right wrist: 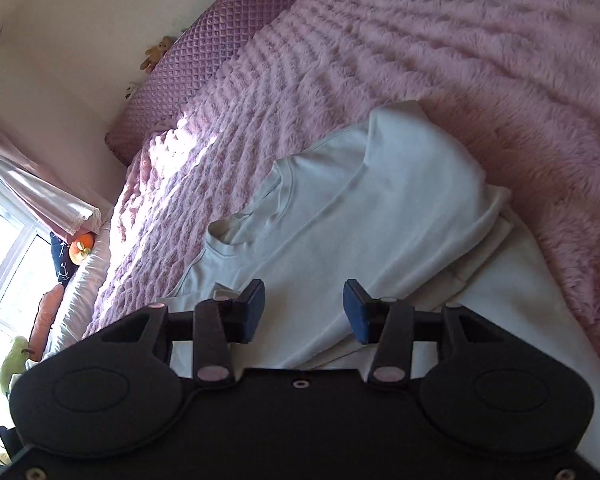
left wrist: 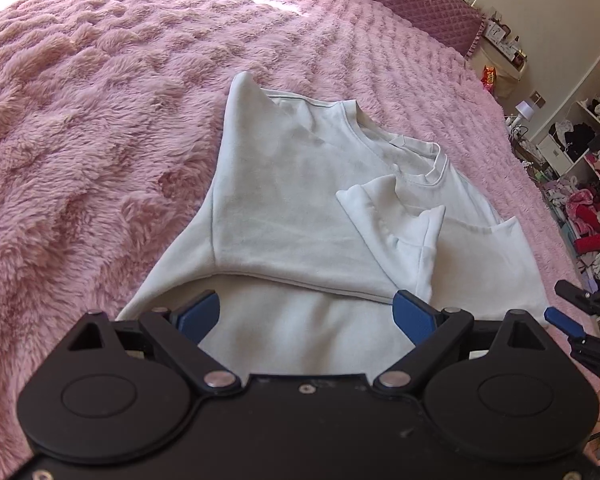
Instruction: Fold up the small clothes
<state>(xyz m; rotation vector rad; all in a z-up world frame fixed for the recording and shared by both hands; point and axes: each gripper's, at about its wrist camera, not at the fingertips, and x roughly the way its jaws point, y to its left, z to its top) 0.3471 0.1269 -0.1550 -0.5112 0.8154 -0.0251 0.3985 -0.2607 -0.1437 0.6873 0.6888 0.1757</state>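
Here, pale shirt half-folded, sleeve inward.

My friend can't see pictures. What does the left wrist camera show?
A pale grey shirt lies partly folded on a fluffy pink blanket, one sleeve tucked over its front. The left gripper hovers over its near edge, blue fingers spread wide and holding nothing.

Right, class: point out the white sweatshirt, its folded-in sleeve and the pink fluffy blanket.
white sweatshirt [left wrist: 284, 200]: left wrist view, on the flat body panel.
folded-in sleeve [left wrist: 396, 236]: left wrist view, on the sleeve lying across the body.
pink fluffy blanket [left wrist: 80, 160]: left wrist view, on bare pile left of the sweatshirt.
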